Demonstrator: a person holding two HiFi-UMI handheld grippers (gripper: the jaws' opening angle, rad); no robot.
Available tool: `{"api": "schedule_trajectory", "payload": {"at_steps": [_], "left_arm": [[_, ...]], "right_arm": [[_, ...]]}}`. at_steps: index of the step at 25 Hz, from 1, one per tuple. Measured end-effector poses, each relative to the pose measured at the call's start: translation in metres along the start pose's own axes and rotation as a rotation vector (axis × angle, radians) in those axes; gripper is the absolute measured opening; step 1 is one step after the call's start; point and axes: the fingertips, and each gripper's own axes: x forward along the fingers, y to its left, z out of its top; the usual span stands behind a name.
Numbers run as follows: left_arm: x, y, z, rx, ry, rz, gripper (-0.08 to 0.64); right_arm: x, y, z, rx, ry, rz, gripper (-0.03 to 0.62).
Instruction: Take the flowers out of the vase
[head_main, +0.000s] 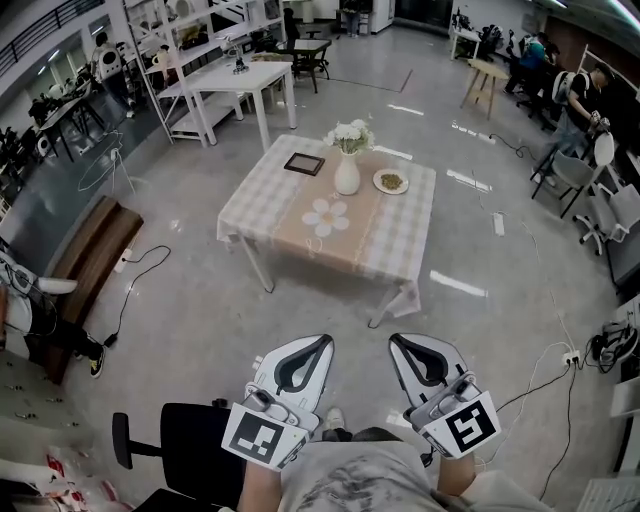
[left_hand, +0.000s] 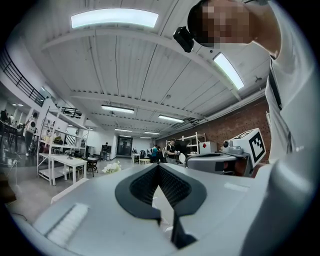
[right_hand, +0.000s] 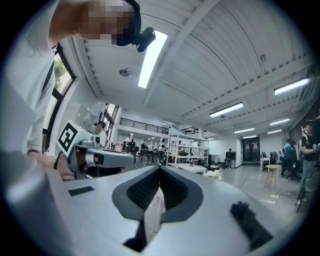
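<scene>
A white vase with white flowers stands upright near the far side of a table with a checked cloth. Both grippers are held low, close to the person's body and well short of the table. My left gripper points level toward the table, fingertips together and nothing between them. My right gripper is beside it, also shut and empty. In the left gripper view the gripper faces the distant flowers. In the right gripper view the gripper shows them as a small white patch.
On the table lie a dark tablet and a small plate of food. A black chair is at my lower left, and a brown bench farther left. White tables, a stool, office chairs and floor cables surround the area.
</scene>
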Motion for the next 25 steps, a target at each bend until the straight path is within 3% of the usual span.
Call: {"api": "schedule_trajectory", "payload": {"at_steps": [9, 19, 25], "left_arm": [[0.027, 0.029, 0.002, -0.022, 0.004, -0.025, 0.008], [0.081, 0.062, -0.010, -0.009, 0.011, 0.003, 0.008], [0.121, 0.071, -0.012, -0.052, 0.056, 0.022, 0.008]], "right_arm": [[0.035, -0.020, -0.004, 0.005, 0.021, -0.018, 0.015], [0.076, -0.073, -0.020, 0.028, 0.005, 0.009, 0.015], [0.096, -0.112, -0.026, 0.039, -0.001, 0.040, 0.015]]}}
